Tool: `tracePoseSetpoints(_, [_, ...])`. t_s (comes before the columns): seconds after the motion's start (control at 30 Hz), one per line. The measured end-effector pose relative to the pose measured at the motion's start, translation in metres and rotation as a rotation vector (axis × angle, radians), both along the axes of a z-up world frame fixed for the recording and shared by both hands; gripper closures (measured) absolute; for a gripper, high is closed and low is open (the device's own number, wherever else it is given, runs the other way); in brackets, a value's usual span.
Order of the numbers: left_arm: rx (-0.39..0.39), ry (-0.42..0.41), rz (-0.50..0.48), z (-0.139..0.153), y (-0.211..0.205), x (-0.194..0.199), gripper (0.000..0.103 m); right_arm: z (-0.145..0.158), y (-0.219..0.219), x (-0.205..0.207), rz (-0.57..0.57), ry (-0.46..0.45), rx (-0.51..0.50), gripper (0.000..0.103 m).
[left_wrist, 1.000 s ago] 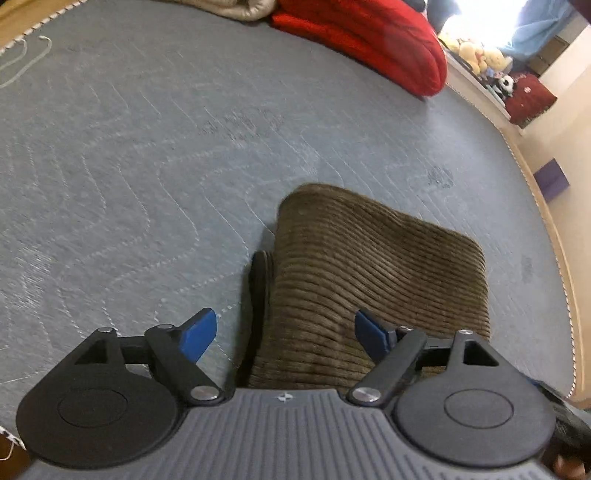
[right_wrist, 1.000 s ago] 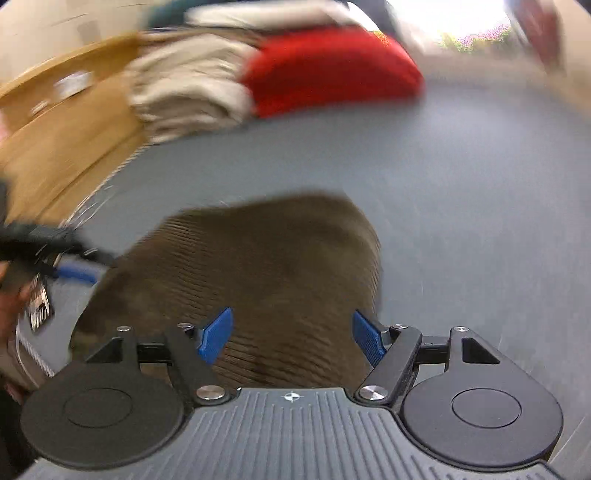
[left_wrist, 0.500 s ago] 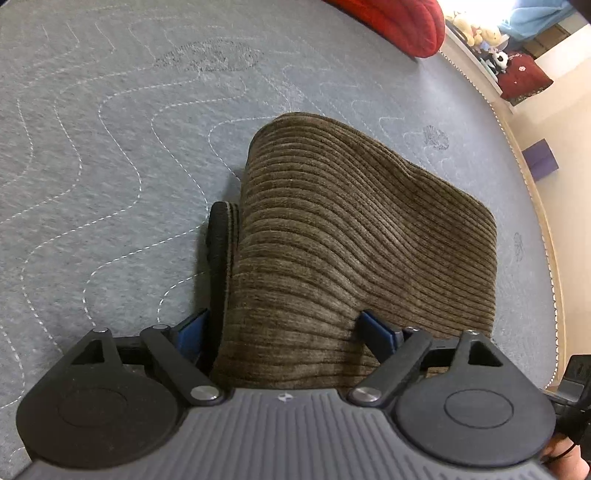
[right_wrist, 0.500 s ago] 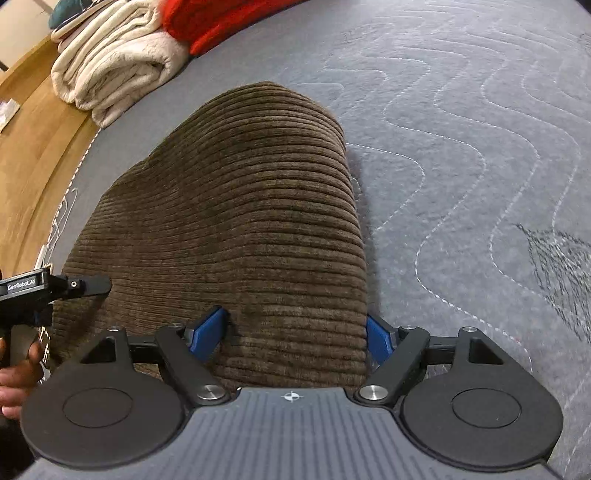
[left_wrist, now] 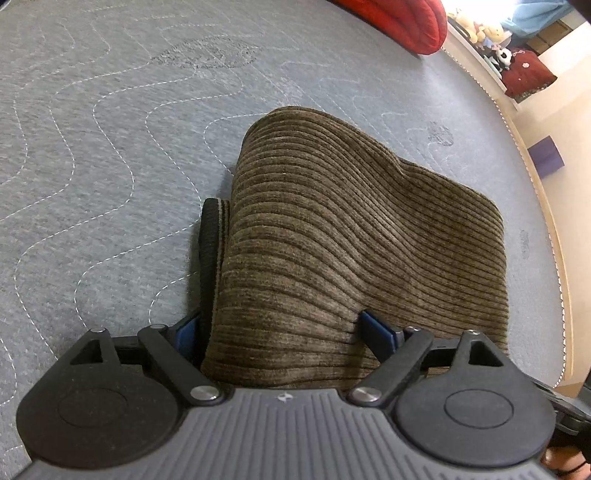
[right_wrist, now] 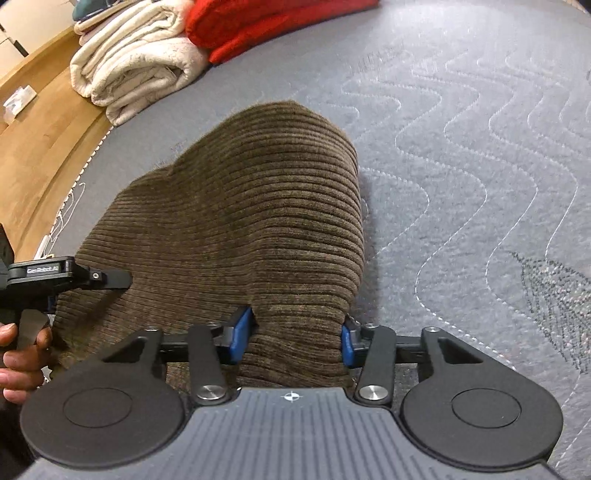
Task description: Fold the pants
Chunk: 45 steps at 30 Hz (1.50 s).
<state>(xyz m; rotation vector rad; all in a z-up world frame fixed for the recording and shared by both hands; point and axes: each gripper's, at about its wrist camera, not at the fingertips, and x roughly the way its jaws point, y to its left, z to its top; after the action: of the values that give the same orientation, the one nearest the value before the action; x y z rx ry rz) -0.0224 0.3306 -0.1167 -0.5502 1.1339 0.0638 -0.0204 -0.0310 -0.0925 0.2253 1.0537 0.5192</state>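
Right hand-held gripper, just closing, pinches the folded corduroy pants; left hand-held gripper straddles them released: clamp evenly first.

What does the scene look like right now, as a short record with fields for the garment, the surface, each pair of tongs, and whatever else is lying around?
garment: brown corduroy pants, folded into a thick bundle
surface: grey quilted mattress
left tongs: open wide, straddling the bundle's near edge
right tongs: jaws have just been closing, pads now pinching a bunched part of the pants
hand: at the left edge of the right view, holding the other tool's grip
other items: red blanket and cream blanket at the mattress's far end
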Motion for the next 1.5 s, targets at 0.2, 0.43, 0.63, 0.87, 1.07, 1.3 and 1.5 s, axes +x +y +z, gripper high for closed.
tracePoseSetpoints(0.2, [0.054, -0.019, -0.006, 0.01, -0.012, -0.003, 0.03, 0.025, 0.001, 0.0, 0.047, -0.048, 0.017, 0.066])
tracePoseSetpoints(0.43, [0.021, -0.082, 0.006, 0.028, -0.032, 0.002, 0.059, 0.07, 0.001, -0.004, 0.106, -0.187, 0.014, 0.07])
tracePoseSetpoints(0.63, [-0.031, -0.194, -0.025, 0.042, -0.076, 0.026, 0.063, 0.099, -0.037, 0.024, 0.098, -0.285, -0.03, 0.071])
tracePoseSetpoints(0.87, [-0.03, -0.318, -0.065, 0.055, -0.135, 0.057, 0.048, 0.115, -0.094, 0.047, 0.033, -0.499, -0.109, 0.068])
tracePoseSetpoints(1.07, [0.352, -0.216, -0.053, 0.073, -0.171, 0.061, 0.045, 0.036, -0.147, 0.085, -0.249, -0.189, -0.388, 0.057])
tracePoseSetpoints(1.3, [0.483, -0.33, -0.375, 0.124, -0.221, 0.035, 0.062, 0.053, -0.173, 0.068, -0.193, -0.245, -0.132, 0.056])
tracePoseSetpoints(1.5, [0.529, 0.035, -0.52, 0.041, -0.238, 0.037, 0.093, 0.004, -0.174, 0.081, -0.126, 0.03, -0.238, 0.048])
